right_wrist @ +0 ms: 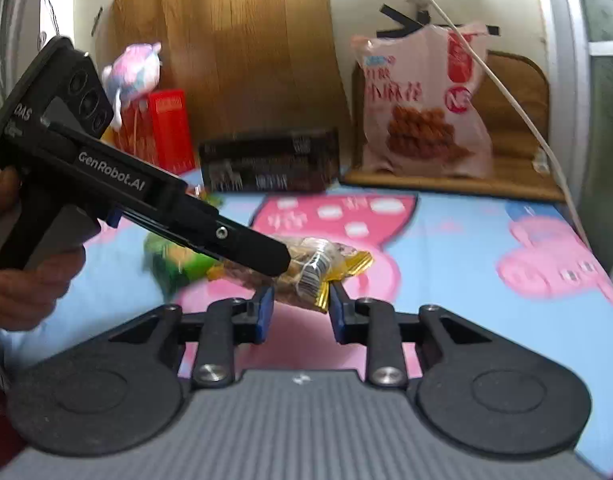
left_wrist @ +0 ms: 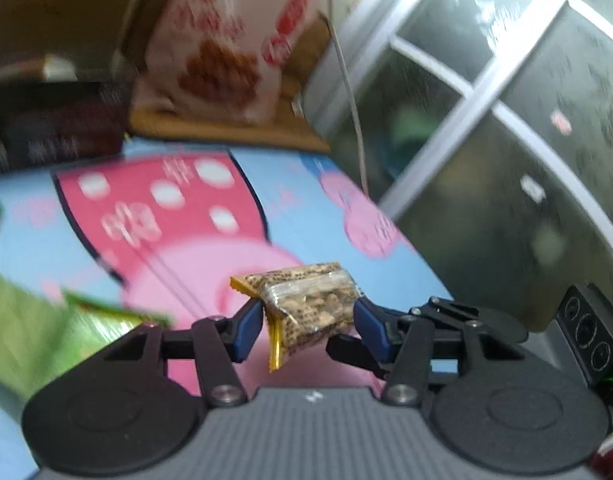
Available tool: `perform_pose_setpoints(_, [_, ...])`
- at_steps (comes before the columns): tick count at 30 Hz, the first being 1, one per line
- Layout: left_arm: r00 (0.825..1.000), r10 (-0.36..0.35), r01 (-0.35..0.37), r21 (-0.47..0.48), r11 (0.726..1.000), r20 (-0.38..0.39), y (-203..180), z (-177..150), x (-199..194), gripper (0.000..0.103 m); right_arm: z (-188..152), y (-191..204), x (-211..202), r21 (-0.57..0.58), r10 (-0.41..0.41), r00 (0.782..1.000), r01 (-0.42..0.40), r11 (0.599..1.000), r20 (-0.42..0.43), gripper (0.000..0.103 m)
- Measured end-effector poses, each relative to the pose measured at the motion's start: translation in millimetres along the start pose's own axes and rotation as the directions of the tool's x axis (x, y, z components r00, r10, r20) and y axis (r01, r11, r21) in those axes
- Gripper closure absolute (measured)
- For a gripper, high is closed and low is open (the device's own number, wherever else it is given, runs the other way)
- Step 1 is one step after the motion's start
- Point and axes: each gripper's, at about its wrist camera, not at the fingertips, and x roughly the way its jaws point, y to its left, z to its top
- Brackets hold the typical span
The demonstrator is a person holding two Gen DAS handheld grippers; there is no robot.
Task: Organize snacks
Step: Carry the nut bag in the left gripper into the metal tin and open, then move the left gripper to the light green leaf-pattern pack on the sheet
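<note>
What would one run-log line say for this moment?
left gripper: shut on small snack packet | right gripper: shut on same packet | packet: lifted above mat

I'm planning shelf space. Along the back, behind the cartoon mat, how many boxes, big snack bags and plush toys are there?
Boxes: 2, the red box and the black box
Big snack bag: 1
Plush toy: 1
Total: 4

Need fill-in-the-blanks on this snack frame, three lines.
The left gripper holds a snack packet with ___ edges.
The printed mat underneath is blue and ___.
Beside the black box stands a ___ box.
Answers: gold; pink; red.
</note>
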Motion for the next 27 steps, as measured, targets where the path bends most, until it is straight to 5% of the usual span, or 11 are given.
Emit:
perform_pose_setpoints(7, [0.985, 0.123, -0.118, -0.051, 0.992, 0.125, 42.0, 64.7, -14.0, 0.049, 61.9, -2.9, 71.4, -0.067, 0.081, 0.995, -0.077, 0.995, 0.06, 0.071])
perform_pose_setpoints(14, [0.938, 0.271, -0.247, -0.131, 0.96, 0.215, 97.9, 125.0, -8.7, 0.046, 117.7, -12.5, 157.7, -0.07, 0.135, 0.987, -0.129, 0.989, 0.083, 0.071])
perform_pose_setpoints(18, [0.913, 0.345, -0.313, -0.168, 0.935, 0.218, 124.4, 144.6, 7.0, 0.041, 128.8, -11.5, 195.6, -0.107, 0.079, 0.992, -0.069, 0.992, 0.094, 0.06])
perform_pose_setpoints(22, [0.888, 0.395, -0.352, -0.204, 0.914, 0.236, 137.8, 148.1, 6.6, 0.032, 126.4, -19.7, 200.3, -0.06, 0.031, 0.994, -0.025, 0.998, 0.108, 0.049])
perform_pose_setpoints(27, [0.899, 0.343, -0.298, -0.196, 0.934, 0.271, 133.3, 124.6, -28.0, 0.032, 116.4, -33.2, 166.6, 0.026, 0.069, 0.991, -0.073, 0.997, 0.111, 0.049])
